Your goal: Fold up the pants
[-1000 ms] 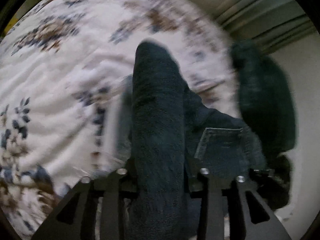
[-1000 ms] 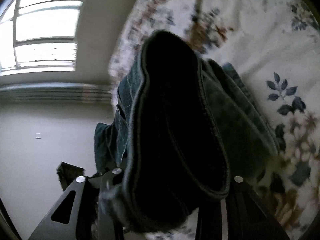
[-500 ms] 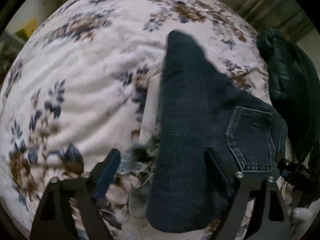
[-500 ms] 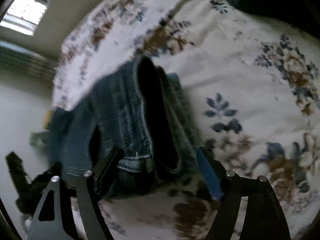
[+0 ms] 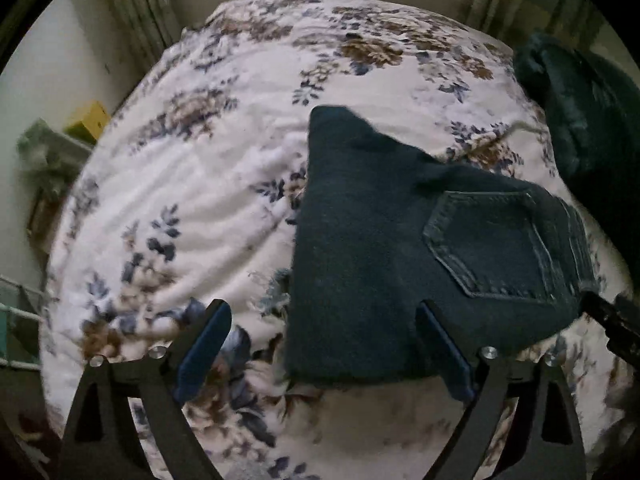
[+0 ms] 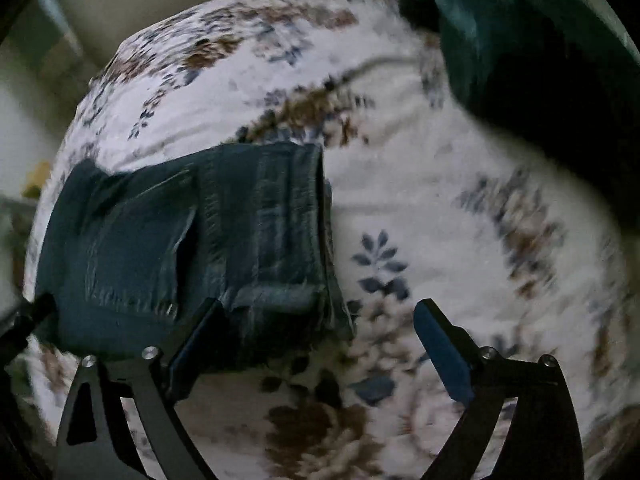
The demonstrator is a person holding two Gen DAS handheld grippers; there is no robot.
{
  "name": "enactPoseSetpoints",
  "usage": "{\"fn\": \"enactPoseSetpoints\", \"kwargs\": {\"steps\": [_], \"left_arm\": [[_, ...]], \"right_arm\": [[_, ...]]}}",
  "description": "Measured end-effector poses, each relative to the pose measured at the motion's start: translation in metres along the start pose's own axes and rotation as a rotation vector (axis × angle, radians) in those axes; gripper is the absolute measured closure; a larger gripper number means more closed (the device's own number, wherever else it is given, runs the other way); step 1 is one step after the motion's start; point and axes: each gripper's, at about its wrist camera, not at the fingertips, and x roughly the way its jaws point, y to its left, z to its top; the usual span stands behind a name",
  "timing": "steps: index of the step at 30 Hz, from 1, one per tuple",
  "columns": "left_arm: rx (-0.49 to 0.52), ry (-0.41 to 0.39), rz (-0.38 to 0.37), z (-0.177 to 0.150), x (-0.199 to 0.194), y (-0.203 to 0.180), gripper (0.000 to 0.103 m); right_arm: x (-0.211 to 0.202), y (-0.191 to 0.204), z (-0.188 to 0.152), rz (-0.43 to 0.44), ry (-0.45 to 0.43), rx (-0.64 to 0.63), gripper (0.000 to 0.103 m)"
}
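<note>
Dark denim pants (image 5: 400, 248) lie folded flat on the floral blanket (image 5: 192, 184), back pocket (image 5: 492, 244) up. Above the pants, the left gripper (image 5: 324, 344) and right gripper (image 6: 320, 340) hover with jaws opening, gripping nothing. A dark green cushion (image 6: 532, 40) rests beyond the pants.

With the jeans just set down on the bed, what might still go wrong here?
The left gripper is opening with the jeans' near edge between its fingers; a finger could snag it and undo the fold. The jeans lie near the blanket's edge and might slide. The upper corner looks uneven.
</note>
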Motion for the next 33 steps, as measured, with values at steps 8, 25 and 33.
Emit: {"fn": "enactPoseSetpoints", "kwargs": {"steps": [8, 25, 33], "left_arm": [[0.001, -0.062, 0.003, -0.013, -0.056, -0.014, 0.009], [-0.034, -0.234, 0.01, -0.077, -0.234, -0.029, 0.009], [-0.047, -0.288, 0.027, -0.141, -0.325, -0.037, 0.009]], "right_arm": [[-0.074, 0.01, -0.019, 0.012, -0.079, -0.014, 0.005], [-0.254, -0.021, -0.099, 0.035, -0.239, -0.023, 0.004], [-0.366, -0.05, -0.159, 0.075, -0.331, -0.022, 0.004]]}}
